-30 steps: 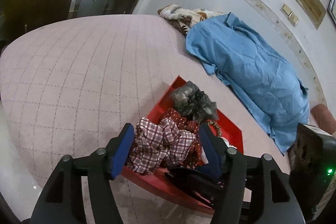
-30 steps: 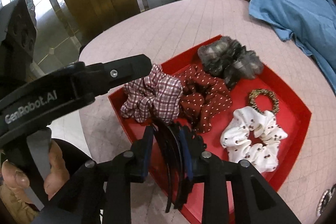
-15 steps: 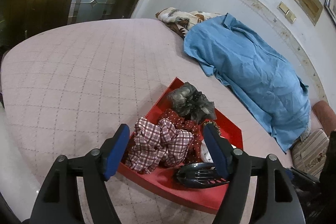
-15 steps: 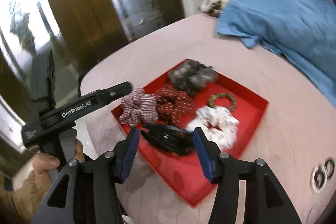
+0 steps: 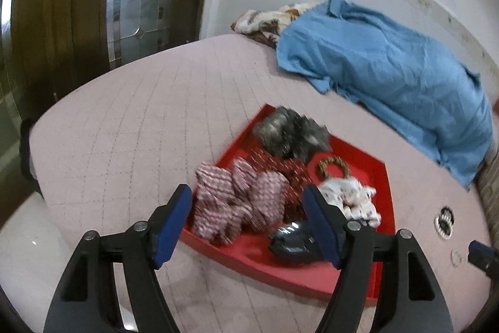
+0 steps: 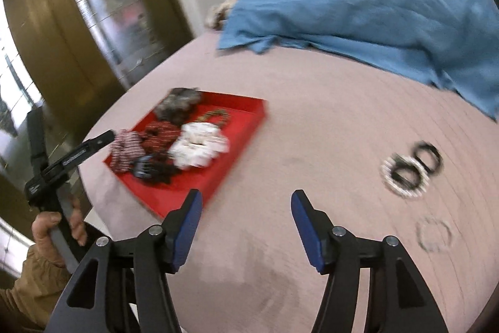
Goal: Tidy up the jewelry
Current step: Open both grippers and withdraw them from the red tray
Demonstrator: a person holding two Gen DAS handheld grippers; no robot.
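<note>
Lighting: soft, even daylight from the glass door (image 6: 103, 30), glaring at left. Quality: heavy fisheye bending, dark corners; motion blur smears the red tray (image 6: 237, 145) and rings (image 6: 411, 167).

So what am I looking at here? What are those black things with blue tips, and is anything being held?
There is no robot. A person holds one pair of tongs in each hand, and a camera on each looks forward along its two fingers. One picture comes from the left tongs, the other from the right tongs. Both are open and hold nothing. On the pink quilted surface lies a red tray with fabric scrunchies and a black hair claw. Some small rings lie loose outside the tray, blurred.
</note>
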